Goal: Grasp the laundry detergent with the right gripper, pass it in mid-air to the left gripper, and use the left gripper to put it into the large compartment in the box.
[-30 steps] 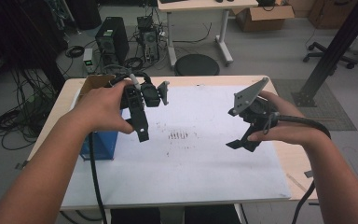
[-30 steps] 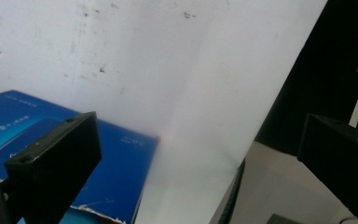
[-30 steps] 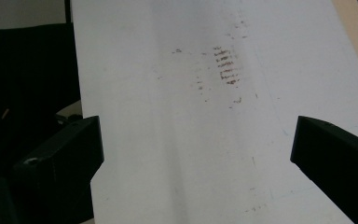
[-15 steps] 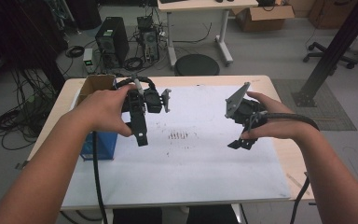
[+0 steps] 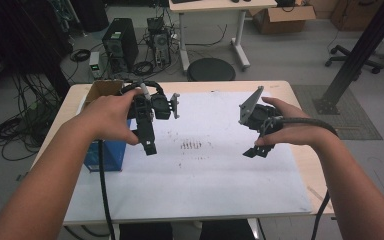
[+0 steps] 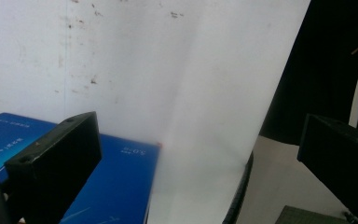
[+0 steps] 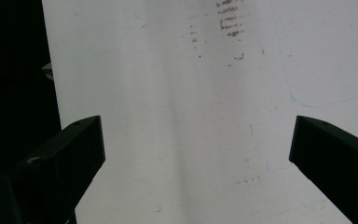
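No task is named. My left gripper hangs over the left part of a white sheet, held in a hand beside a blue box. In the left gripper view its jaws stand wide apart with nothing between them, above the blue box and the sheet. My right gripper hovers over the sheet's right part. Its jaws are also spread wide and empty over the sheet.
Rows of small brown marks dot the middle of the sheet. An open cardboard box sits at the table's back left corner. A black cable trails from the left gripper over the front edge. Beyond the table are computers, cables and a stool.
The right gripper has drifted a little left toward the sheet's centre. The left gripper has barely moved. Both stay open.
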